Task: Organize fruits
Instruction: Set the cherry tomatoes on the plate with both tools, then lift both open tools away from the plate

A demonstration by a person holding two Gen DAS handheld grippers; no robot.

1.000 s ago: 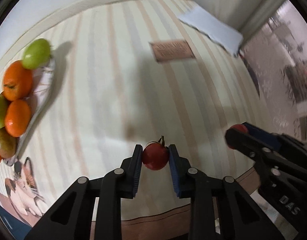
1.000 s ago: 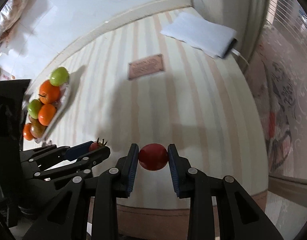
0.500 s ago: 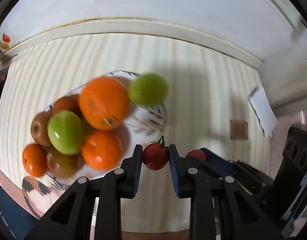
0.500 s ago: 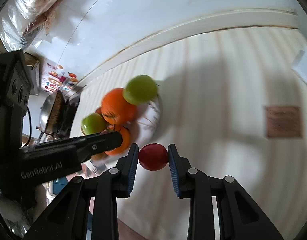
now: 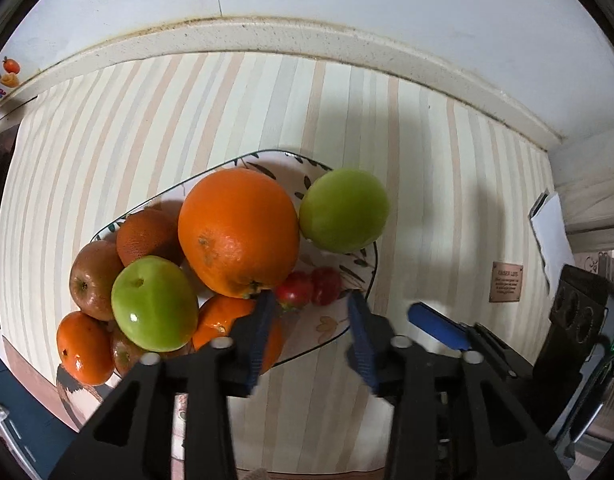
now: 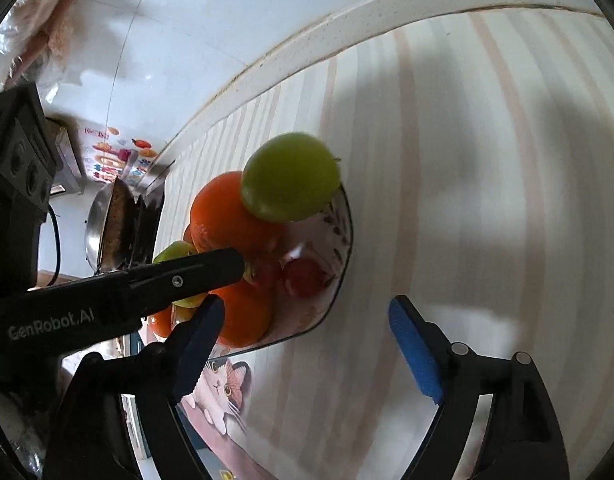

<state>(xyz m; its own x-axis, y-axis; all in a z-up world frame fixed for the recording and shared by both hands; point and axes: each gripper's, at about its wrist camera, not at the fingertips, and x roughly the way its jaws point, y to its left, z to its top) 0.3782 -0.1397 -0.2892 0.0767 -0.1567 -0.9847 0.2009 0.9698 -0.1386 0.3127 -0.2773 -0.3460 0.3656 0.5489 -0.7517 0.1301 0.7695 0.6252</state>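
Striped tablecloth (image 5: 407, 152) bears two small glossy red tomatoes (image 5: 309, 289) on plate (image 5: 369, 264).

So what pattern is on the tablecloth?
The tablecloth has pale cream, beige and grey stripes, clearest in the left wrist view.

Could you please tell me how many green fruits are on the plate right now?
2: one green fruit at the plate's far right rim, another at front left atop the pile. Others may be hidden underneath.
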